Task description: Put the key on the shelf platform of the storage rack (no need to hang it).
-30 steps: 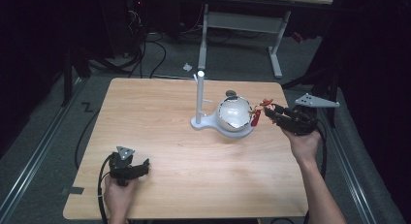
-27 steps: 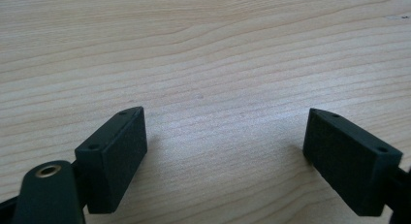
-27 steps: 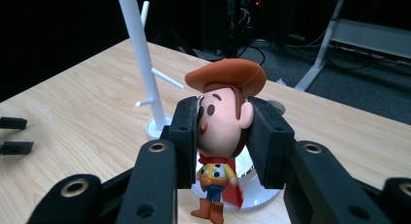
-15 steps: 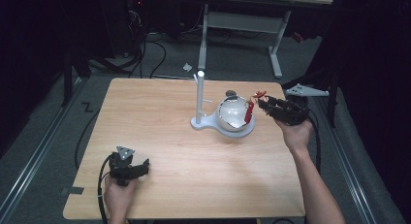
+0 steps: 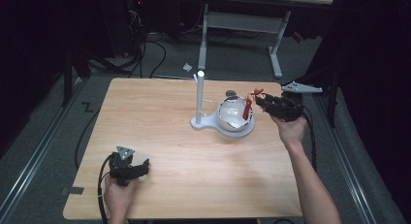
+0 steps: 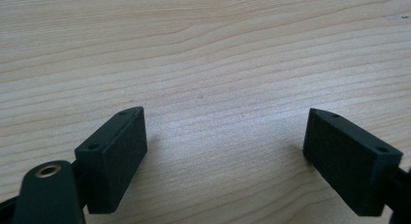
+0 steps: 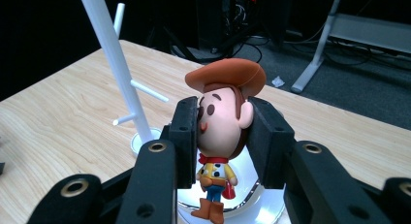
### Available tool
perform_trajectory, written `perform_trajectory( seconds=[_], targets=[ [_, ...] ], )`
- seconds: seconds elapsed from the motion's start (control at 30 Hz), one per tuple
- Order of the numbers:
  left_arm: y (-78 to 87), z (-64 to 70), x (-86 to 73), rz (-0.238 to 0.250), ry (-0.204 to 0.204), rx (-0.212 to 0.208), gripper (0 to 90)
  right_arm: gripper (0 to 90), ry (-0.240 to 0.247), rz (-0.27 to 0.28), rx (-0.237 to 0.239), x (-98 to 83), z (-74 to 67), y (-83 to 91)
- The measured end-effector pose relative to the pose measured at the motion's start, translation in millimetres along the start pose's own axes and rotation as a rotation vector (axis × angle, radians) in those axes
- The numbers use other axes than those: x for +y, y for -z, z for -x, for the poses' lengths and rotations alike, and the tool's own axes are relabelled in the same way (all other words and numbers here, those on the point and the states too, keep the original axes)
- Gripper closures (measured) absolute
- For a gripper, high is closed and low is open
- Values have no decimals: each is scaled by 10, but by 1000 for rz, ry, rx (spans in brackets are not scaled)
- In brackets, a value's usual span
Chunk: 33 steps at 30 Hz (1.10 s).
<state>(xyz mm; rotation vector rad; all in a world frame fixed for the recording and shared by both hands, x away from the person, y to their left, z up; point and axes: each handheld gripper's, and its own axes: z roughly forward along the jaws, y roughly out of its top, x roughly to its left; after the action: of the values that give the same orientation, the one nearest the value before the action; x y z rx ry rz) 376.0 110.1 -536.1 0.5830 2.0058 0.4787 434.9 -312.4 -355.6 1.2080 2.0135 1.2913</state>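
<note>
A small cowboy figurine with a brown hat [image 7: 224, 118] is clamped by the head between the right gripper's [image 7: 224, 132] jaws, centre frame, above a shiny white bowl [image 5: 231, 115] whose contents cannot be told. The left gripper [image 6: 225, 151], lower left in the high view, is held wide open, empty, over the light wooden table [image 5: 160, 117].

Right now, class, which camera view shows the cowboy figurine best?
The right gripper view: the cowboy figurine stands close and upright, its head clamped between the right hand-held gripper jaws, hat and boots visible. The high view gives a small red shape over the bowl. The left gripper view shows bare table.
</note>
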Motion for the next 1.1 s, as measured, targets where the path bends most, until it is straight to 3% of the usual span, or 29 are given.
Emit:
perform_trajectory(
  seconds=[0.2, 1.1],
  targets=[
    [0, 0, 0, 0, 0, 0, 161, 665, 2, -18, 0, -31, 20, -73],
    [-1, -12, 4, -1, -18, -7, 161, 663, 32, -123, 57, -204, -153, -566]
  ],
)
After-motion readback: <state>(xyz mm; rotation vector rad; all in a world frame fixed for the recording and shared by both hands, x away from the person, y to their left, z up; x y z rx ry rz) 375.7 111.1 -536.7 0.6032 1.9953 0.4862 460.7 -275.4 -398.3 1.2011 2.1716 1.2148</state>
